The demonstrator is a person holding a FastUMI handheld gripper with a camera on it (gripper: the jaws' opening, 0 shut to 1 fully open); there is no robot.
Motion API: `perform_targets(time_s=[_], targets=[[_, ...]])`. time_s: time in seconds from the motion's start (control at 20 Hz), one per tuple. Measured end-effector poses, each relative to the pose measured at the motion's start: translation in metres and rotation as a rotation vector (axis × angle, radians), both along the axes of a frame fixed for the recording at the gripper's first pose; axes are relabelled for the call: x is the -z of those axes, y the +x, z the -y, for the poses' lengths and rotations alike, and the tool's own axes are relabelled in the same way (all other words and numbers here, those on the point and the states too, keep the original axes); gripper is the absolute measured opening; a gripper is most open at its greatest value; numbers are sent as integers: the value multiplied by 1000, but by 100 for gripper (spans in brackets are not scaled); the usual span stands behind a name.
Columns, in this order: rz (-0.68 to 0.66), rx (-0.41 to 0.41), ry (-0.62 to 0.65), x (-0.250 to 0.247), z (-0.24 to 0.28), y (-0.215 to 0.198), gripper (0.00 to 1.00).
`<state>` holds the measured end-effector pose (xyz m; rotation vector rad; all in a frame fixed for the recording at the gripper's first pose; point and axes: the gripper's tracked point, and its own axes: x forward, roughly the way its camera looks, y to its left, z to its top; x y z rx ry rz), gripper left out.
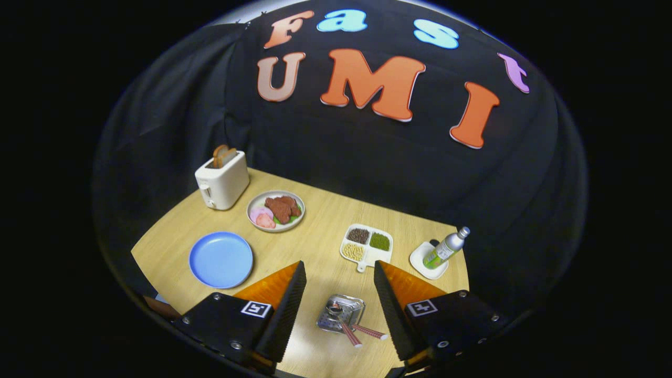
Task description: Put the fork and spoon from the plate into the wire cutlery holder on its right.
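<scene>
My gripper (337, 273) hangs well above the wooden table, open, nothing between its fingers. Straight below the gap between the fingers stands the wire cutlery holder (341, 313), a shiny metal basket seen from above. Two red-patterned handles (359, 332) stick out of it toward me, the fork and spoon inside it; I cannot tell which is which. The blue plate (221, 259) lies bare to the left of the holder, beyond my left finger (287, 310).
A white toaster (222, 180) with bread stands at the back left. Beside it is a plate of meat (276, 210). A white divided dish of grains (366, 245) lies ahead of the fingers, a green bottle on a small white dish (438, 254) to the right.
</scene>
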<state>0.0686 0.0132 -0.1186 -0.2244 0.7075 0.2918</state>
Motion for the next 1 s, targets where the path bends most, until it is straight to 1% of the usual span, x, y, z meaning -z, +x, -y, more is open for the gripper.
perform_targets(time_s=[0.1, 0.2, 0.3, 0.5, 0.6, 0.7, 0.8, 1.0], targets=[[89, 12, 15, -18, -4, -4, 86], [164, 42, 39, -33, -9, -7, 91], [236, 47, 65, -46, -15, -12, 93], [362, 59, 72, -59, -22, -22, 98], [399, 69, 119, -61, -27, -25, 98], [457, 106, 160, -65, -22, -23, 98], [512, 129, 164, -68, -14, -21, 98], [613, 129, 150, -73, -12, -23, 98]])
